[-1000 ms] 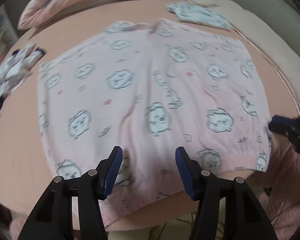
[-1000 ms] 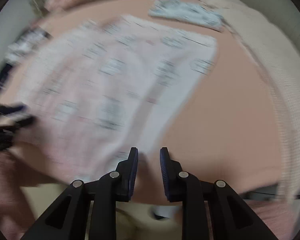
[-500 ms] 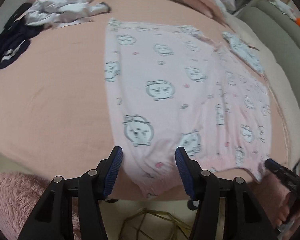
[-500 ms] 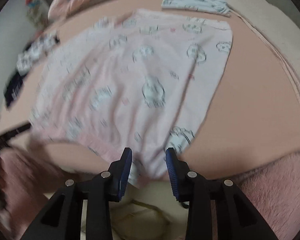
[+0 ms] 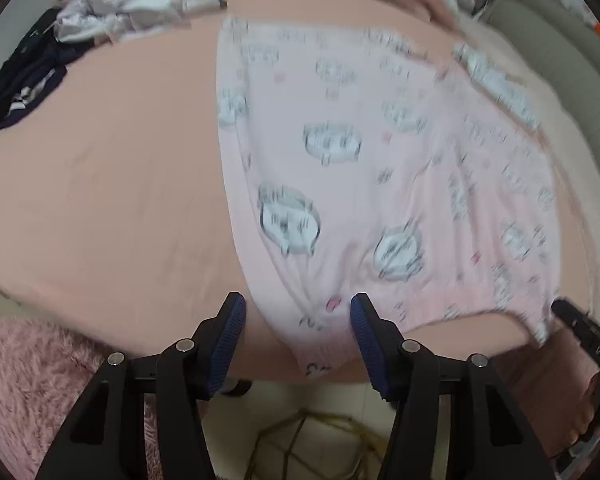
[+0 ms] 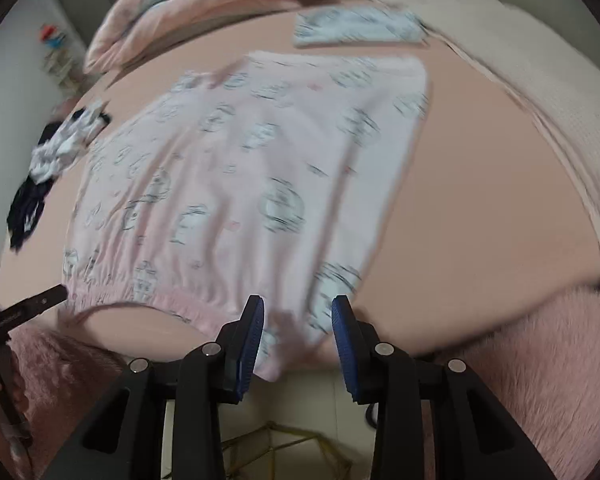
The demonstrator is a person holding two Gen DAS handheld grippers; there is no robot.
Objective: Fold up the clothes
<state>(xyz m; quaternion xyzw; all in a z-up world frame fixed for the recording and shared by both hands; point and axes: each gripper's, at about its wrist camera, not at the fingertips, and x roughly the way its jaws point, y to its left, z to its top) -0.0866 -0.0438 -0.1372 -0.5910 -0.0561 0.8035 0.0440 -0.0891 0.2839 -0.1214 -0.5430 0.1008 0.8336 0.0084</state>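
Both grippers have slid outward to the near corners of the pink shorts (image 5: pixel 380 168), spread flat by the bed's (image 5: pixel 100 184) near edge; left gripper (image 5: pixel 298 320) and right gripper (image 6: pixel 298 322) straddle the waistband unclenched, ready to pinch for folding.

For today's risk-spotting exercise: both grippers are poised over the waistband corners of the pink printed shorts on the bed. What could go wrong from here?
1. The jaws of the left gripper and right gripper stand open around the pink shorts; a shallow pinch on the gathered waistband may slip.
2. The pads might also catch the peach bedsheet underneath.
3. The near corner overhangs the bed edge and could slide off.
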